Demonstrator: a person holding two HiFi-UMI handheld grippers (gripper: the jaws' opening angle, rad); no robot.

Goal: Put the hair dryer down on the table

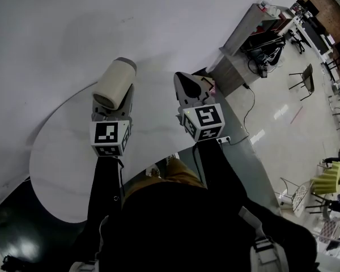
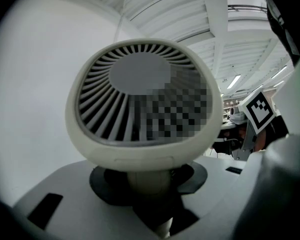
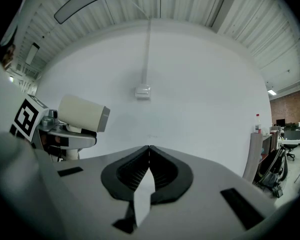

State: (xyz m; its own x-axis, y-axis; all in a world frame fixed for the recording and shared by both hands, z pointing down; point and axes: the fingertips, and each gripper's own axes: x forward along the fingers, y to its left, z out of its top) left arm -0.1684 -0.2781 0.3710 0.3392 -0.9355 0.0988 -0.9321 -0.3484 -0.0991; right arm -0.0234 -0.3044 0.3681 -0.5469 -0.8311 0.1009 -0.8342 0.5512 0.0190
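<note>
In the head view there is one hair dryer [image 1: 114, 84]. It is held by the left claw [image 1: 112, 107] up over the round white worktop [image 1: 62, 169] and does not lie on it; how high it is I cannot tell. Its handle is hidden behind the claw, so only the cream barrel shows. The right claw [image 1: 186, 86] is just beside it, not touching it, with the jaws closed to a point. There are two claws and two marker cubes, the left cube [image 1: 109, 137] and the right cube [image 1: 204, 122]. The person [image 1: 187, 220] in dark clothes covers the near edge of the worktop.

In the left gripper view the round back grille [image 2: 135, 99] of the hair dryer fills most of the picture, and part of it is under a mosaic patch. The left claw [image 2: 150, 186] is closed tight on the handle [image 2: 149, 181]; only a short piece of the handle shows between the dark jaw pads. The barrel is not visible from here. One marker cube [image 2: 260, 111] of the other gripper shows at the right edge.

In the right gripper view the right claw [image 3: 149, 166] has its jaws pressed together, with nothing between them. The hair dryer [image 3: 82, 113] shows once, small, at the left, seen from the side against the white wall [image 3: 190, 94]. One bottle [image 3: 258, 121] stands far at the right, too small to read.
</note>
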